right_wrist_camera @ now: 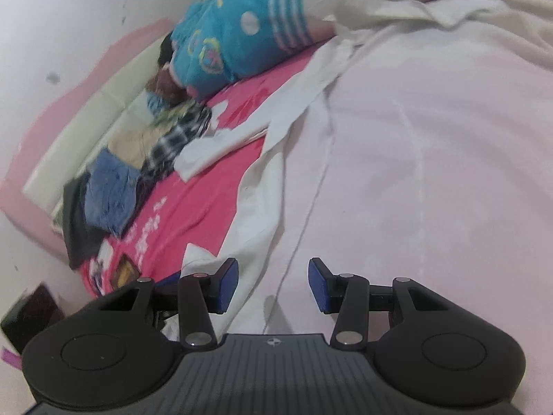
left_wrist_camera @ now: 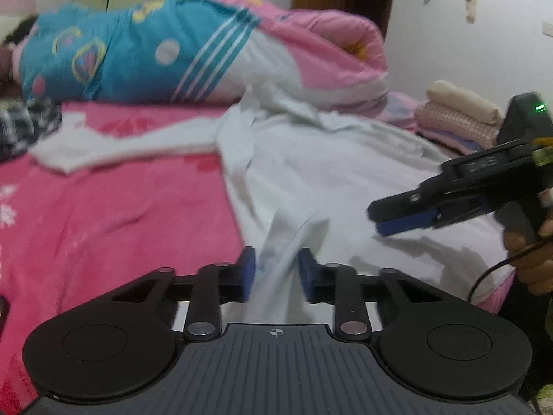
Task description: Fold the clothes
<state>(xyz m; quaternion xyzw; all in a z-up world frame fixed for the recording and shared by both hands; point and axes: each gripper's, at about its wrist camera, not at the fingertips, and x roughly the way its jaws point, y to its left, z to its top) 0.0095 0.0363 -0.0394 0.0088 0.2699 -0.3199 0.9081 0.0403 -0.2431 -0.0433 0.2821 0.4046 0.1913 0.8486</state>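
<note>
**Clearance around the claws**

Ahead of our right gripper (right_wrist_camera: 273, 285) we see flat white garment (right_wrist_camera: 414, 138), unobstructed. To its left, open pink bedsheet (right_wrist_camera: 193, 204), then a clothes pile (right_wrist_camera: 138, 166) by the headboard. Beyond our left gripper (left_wrist_camera: 276, 273), the rolled blue-pink quilt (left_wrist_camera: 138, 52) blocks the far side; folded towels (left_wrist_camera: 459, 110) sit far right.

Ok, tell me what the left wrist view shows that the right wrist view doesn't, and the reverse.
Only the left wrist view shows the right gripper from the side, a hand on its handle, folded cream and pink cloths behind it, and the left gripper with a fold of the white shirt between its pads.

Only the right wrist view shows the blue denim piece, the headboard and the right gripper's open jaws over flat shirt cloth.

Both show the white shirt, pink bedsheet, blue blanket and checked cloth.
</note>
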